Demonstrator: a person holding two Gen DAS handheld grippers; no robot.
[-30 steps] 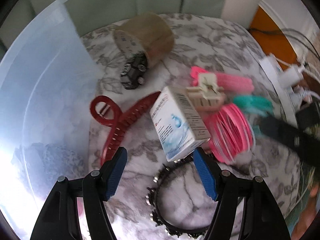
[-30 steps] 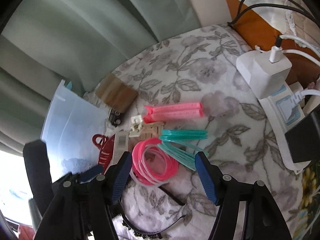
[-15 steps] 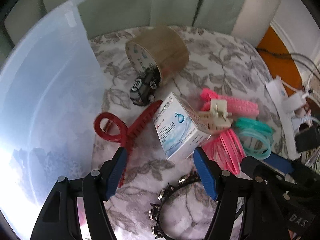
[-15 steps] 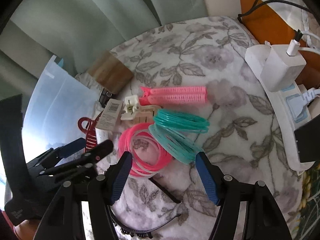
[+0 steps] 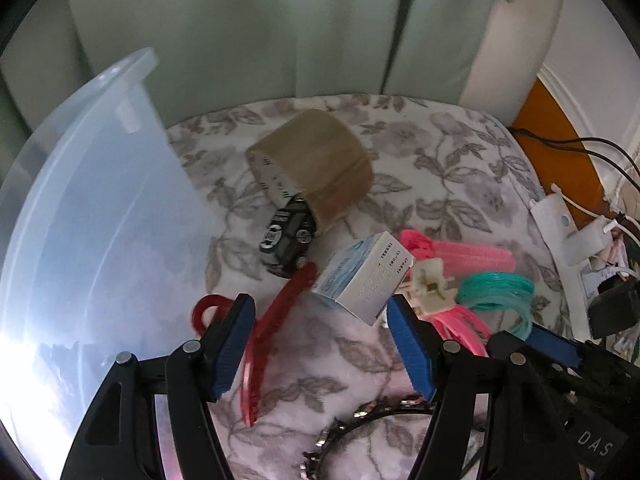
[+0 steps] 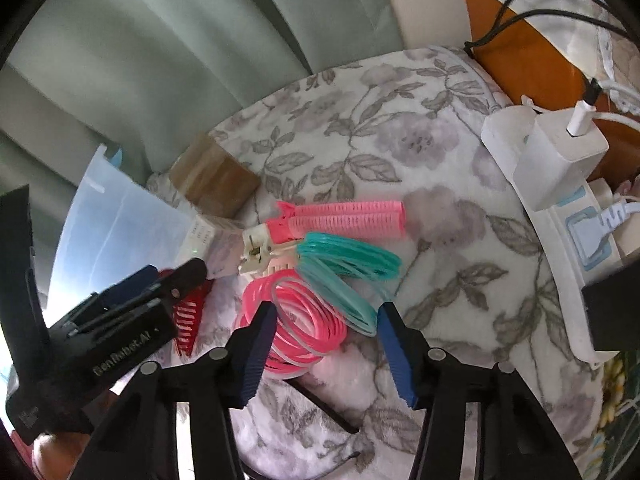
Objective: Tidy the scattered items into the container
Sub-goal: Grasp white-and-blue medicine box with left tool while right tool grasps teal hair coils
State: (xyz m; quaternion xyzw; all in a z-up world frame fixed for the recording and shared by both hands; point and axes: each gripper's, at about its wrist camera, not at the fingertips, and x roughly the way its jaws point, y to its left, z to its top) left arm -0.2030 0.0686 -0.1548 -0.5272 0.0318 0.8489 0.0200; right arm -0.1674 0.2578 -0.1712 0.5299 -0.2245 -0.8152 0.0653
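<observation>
We see the translucent plastic container (image 5: 92, 232) at the left, near the scattered items, nothing clearly inside; the white-and-blue cardboard box (image 5: 362, 276), red plastic hair claw (image 5: 276, 320) and pink coiled bands (image 6: 296, 320) lie on the floral bedspread (image 6: 400, 152), so nearly all remains. Both the left gripper (image 5: 320, 344) and right gripper (image 6: 326, 340) hover with fingers apart, empty

Bare floral cloth (image 6: 420, 136) beyond the clutter, container wall (image 5: 100, 240) blocking left, power strip (image 6: 560, 240) hemming right

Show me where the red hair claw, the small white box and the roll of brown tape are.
red hair claw (image 5: 276, 316), left wrist view, on its toothed arm.
small white box (image 5: 366, 280), left wrist view, on its top face.
roll of brown tape (image 5: 320, 160), left wrist view, on its outer band.
</observation>
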